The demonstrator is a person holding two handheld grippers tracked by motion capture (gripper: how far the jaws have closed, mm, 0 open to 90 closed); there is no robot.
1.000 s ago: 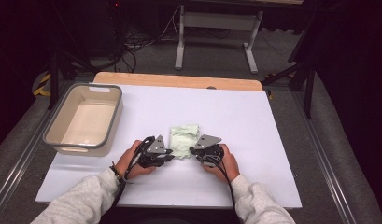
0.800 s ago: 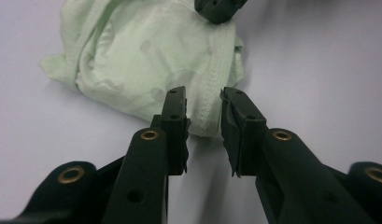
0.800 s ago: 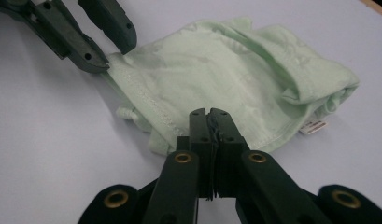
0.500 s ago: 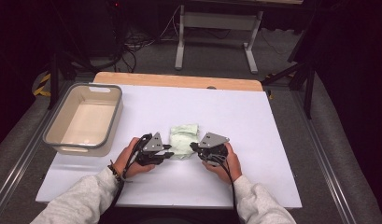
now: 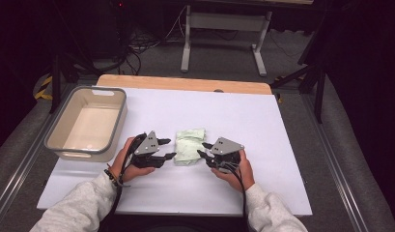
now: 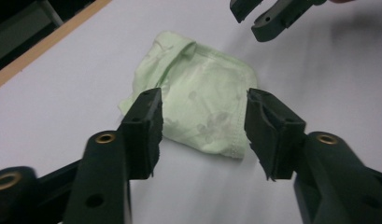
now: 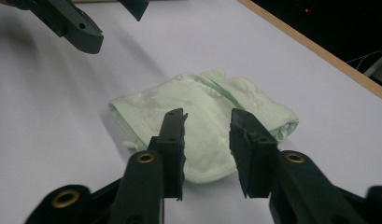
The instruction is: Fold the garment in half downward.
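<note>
Green cloth (image 5: 189, 145) (folded) between tongs

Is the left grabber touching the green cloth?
Apart. In the left gripper view the left gripper, whose jaws have just been opening, stands open above the green cloth, with nothing pinched.

folded pale green cloth (image 5: 189, 145) lies flat on table.

Right gripper (image 7: 207, 140): jaws just opening, nothing clamped, poised above near edge of folded green cloth (image 7: 202, 107). Left gripper (image 7: 93, 23) beyond cloth, apart from it.
</note>
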